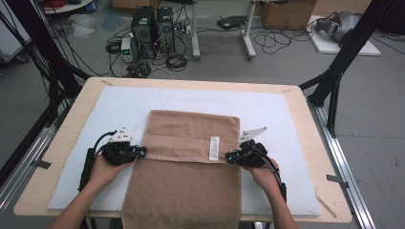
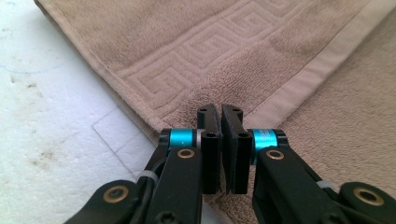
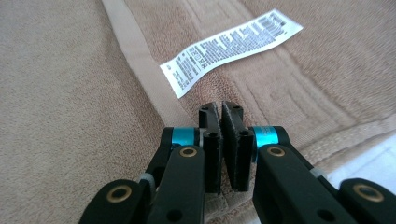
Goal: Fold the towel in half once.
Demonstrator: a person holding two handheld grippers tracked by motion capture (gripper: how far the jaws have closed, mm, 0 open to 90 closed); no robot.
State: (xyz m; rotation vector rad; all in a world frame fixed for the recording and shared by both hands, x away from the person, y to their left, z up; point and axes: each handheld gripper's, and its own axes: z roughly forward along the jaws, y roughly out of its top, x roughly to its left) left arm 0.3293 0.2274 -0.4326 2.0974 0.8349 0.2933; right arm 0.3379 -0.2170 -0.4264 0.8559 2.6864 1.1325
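While both hands rest at the near half of the table (image 1: pixel 62 143), I note the scene from left to right. Left claw (image 1: pixel 142 151): jaws drawn together at the left edge of the tan towel (image 1: pixel 191 143), just where the folded-over hem band ends; in the left gripper view (image 2: pixel 220 116) the pads stand almost touching, and the terry edge seems pinched under them, though I cannot see the cloth between the pads outright. Towel lies flat on the white mat (image 1: pixel 267 109) that covers the table, its near end hanging over the front edge. A key-pattern border is woven beside the smooth hem (image 2: pixel 299 88). Care label (image 1: pixel 214 148): white, sewn at the hem toward the right side, barcode at one end (image 3: pixel 229 44); print too small for me to read. Right claw (image 1: pixel 230 156): jaws likewise closed at the towel's right edge, on the hem line (image 3: pixel 223 114), label just beyond the tips.
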